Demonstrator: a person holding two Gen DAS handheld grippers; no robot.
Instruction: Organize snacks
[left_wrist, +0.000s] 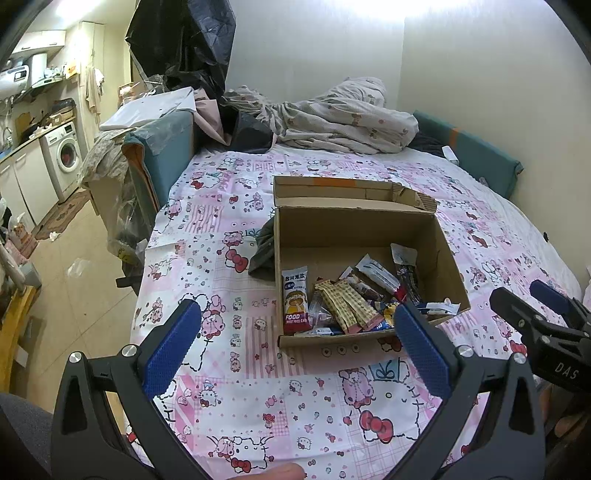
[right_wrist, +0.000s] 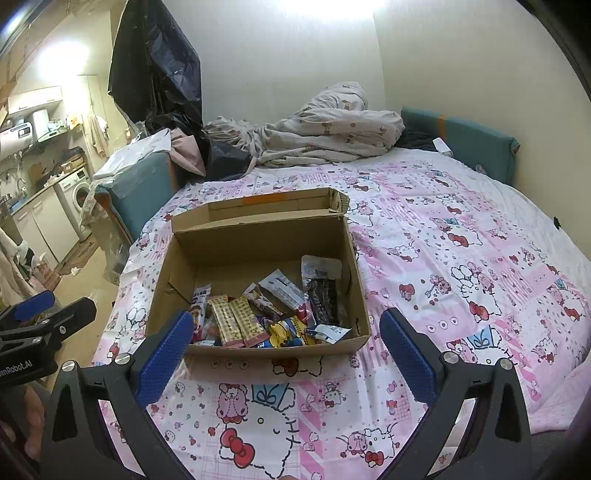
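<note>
Both tongs gape wide and empty, right gripper (right_wrist: 284, 343) nearer the cardboard box (right_wrist: 354, 280) at 12 o'clock, left gripper (left_wrist: 299, 339) seeing its snacks (left_wrist: 351, 302) toward 1 o'clock, wrappers' long axes mostly near-to-far.

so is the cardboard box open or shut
Open. The cardboard box has its lid flap folded back behind it, and the snack packets lying on its floor show from above.

bed (left_wrist: 229, 398), pink cartoon sheet | on it: cardboard box (left_wrist: 447, 266), rumpled blanket (left_wrist: 343, 122), dark cloth (left_wrist: 263, 254)
</note>
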